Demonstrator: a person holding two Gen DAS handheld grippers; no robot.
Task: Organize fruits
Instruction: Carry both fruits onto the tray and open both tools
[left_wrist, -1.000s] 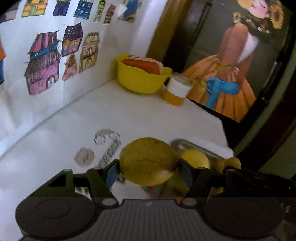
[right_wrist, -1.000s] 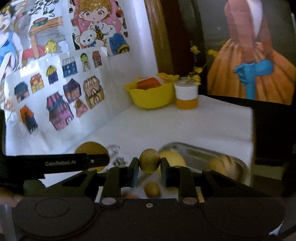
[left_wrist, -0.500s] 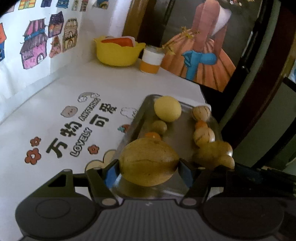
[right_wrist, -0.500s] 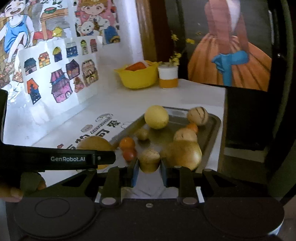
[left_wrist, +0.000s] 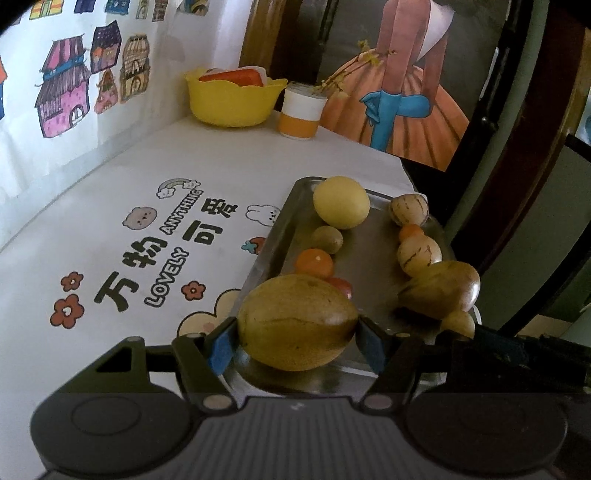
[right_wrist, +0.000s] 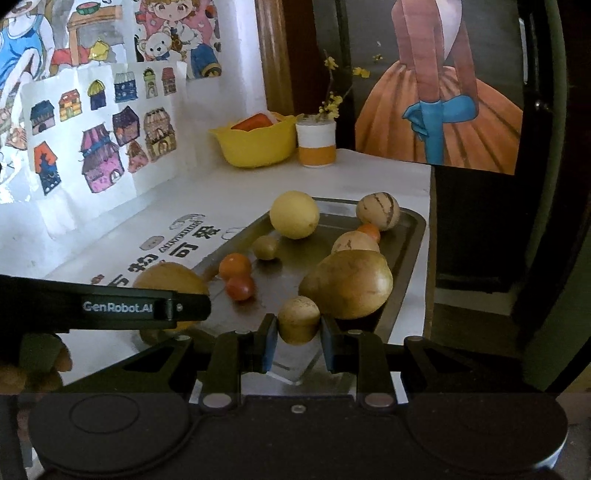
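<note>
Left gripper clamps a big yellow-green fruit; right gripper pinches a small tan fruit over the metal tray's near end.

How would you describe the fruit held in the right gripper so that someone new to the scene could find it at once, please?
Start at the metal tray on the white table. At its near edge, the right gripper is shut on a small tan fruit, just in front of the large brownish-yellow fruit. Unlike the round fruits nearby, it is short and stubby with a domed top.
</note>
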